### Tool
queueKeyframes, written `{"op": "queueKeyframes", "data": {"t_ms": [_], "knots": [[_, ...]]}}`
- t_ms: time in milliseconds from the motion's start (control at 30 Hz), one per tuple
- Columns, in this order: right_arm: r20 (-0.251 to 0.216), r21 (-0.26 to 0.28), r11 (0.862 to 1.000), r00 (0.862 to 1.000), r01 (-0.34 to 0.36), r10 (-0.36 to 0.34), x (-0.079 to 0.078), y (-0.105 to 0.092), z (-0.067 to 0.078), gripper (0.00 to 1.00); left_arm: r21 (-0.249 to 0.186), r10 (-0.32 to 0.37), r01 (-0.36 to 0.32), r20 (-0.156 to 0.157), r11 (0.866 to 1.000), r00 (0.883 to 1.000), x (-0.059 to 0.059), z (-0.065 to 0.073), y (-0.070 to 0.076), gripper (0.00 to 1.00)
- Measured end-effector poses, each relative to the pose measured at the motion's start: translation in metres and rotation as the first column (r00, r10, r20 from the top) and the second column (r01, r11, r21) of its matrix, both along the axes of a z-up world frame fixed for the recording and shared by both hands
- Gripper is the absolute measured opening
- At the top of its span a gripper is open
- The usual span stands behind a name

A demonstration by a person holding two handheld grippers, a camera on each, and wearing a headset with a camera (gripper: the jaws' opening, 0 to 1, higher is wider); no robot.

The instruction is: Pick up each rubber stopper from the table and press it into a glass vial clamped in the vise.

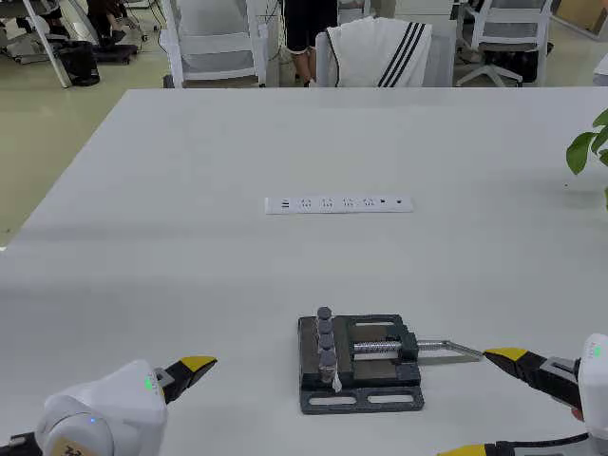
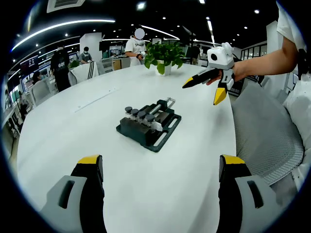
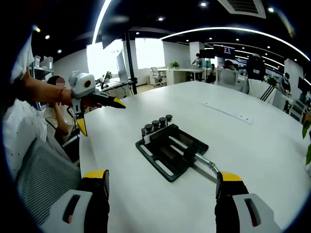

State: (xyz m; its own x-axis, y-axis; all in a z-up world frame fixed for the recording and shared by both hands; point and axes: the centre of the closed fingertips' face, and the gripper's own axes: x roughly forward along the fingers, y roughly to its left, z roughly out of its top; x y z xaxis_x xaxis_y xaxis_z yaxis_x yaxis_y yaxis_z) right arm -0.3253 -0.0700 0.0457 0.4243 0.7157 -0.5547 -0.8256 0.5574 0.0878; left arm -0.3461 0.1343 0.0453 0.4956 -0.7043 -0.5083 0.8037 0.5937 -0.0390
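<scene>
At the white table (image 1: 190,237), I hold both grippers low and wide of the work. The left gripper (image 2: 160,165) has its yellow-tipped fingers spread far apart with nothing between them. The right gripper (image 3: 162,175) is likewise splayed and empty. In the head view its upper tip sits just beside the end of the silver screw handle (image 1: 446,349); I cannot tell whether they touch. Between the two grippers, near my edge of the table, the black metal bench vise (image 1: 361,401) rests flat on the tabletop. Four small glass vials (image 1: 326,344) stand upright, side by side in a single row, clamped along the vise's left end as the head view has it. Each one carries a dark grey rubber stopper (image 1: 325,313) on top. Beyond the vise, well apart from it, a long white power strip (image 1: 338,203) lies across the table. Leaves of a green potted plant (image 1: 589,147) enter at the right edge, and white office chairs (image 1: 214,38) stand past the far edge.
</scene>
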Motion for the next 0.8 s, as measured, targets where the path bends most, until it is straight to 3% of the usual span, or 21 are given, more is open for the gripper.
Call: {"op": "queueKeyframes", "data": {"t_ms": [400, 800], "knots": [[0.006, 0.0, 1.0, 1.0, -0.003, 0.003, 0.0003, 0.0006, 0.0015, 0.89, -0.007, -0.008, 0.008, -0.004, 1.0, 1.0, -0.0007, 0.0025, -0.0073, 0.99], [0.007, -0.002, 1.0, 1.0, -0.007, 0.007, 0.0002, 0.0018, 0.0036, 0.89, -0.014, -0.013, 0.013, -0.005, 1.0, 1.0, 0.0029, -0.002, -0.0034, 0.99]]}}
